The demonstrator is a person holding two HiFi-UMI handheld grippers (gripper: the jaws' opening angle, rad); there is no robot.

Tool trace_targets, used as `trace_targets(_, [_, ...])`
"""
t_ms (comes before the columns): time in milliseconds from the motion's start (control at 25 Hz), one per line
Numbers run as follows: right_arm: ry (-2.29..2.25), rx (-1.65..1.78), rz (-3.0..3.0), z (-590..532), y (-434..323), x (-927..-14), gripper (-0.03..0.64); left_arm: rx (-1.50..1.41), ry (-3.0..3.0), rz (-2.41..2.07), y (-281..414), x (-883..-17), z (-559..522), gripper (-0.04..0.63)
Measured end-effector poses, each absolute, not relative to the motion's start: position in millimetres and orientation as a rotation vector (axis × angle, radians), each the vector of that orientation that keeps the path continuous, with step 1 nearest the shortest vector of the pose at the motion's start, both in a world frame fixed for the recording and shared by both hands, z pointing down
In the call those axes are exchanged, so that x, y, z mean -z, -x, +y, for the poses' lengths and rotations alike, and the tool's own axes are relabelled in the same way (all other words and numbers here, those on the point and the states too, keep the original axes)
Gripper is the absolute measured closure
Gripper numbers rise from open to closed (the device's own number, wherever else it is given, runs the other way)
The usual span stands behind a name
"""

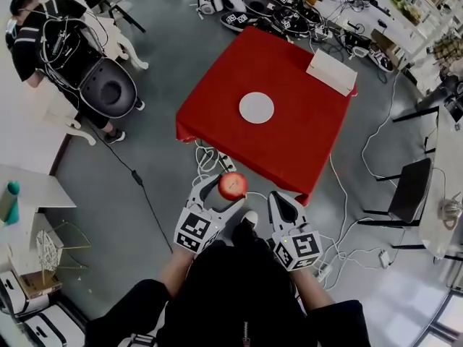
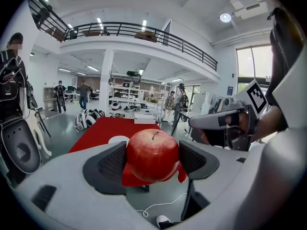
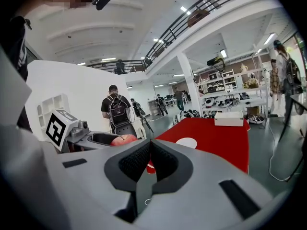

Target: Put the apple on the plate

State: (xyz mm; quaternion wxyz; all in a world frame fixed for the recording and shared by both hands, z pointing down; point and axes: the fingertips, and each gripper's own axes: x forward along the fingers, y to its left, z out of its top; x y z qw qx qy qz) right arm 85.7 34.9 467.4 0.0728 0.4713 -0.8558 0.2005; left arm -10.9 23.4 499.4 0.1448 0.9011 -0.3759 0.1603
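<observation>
We held the red apple [image 2: 152,153] clamped between the jaws of our left hand-held gripper [image 2: 152,161]; behind it stood the red bench [image 2: 101,127] bearing a white plate [image 2: 117,139].

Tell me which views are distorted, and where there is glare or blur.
Both gripper views: strong fisheye, dark corners. Left gripper view: railing curves, window blown out, apple sharp with a soft highlight. Head view: even light, plate plain white, nothing smeared.
</observation>
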Motion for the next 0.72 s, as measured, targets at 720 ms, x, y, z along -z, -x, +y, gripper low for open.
trace_targets(720, [-1.429, -0.627, -2.589, -17, -134, -473, 0.606, -0.503, -2.616, -1.075, -41, -499, -29, 0.255])
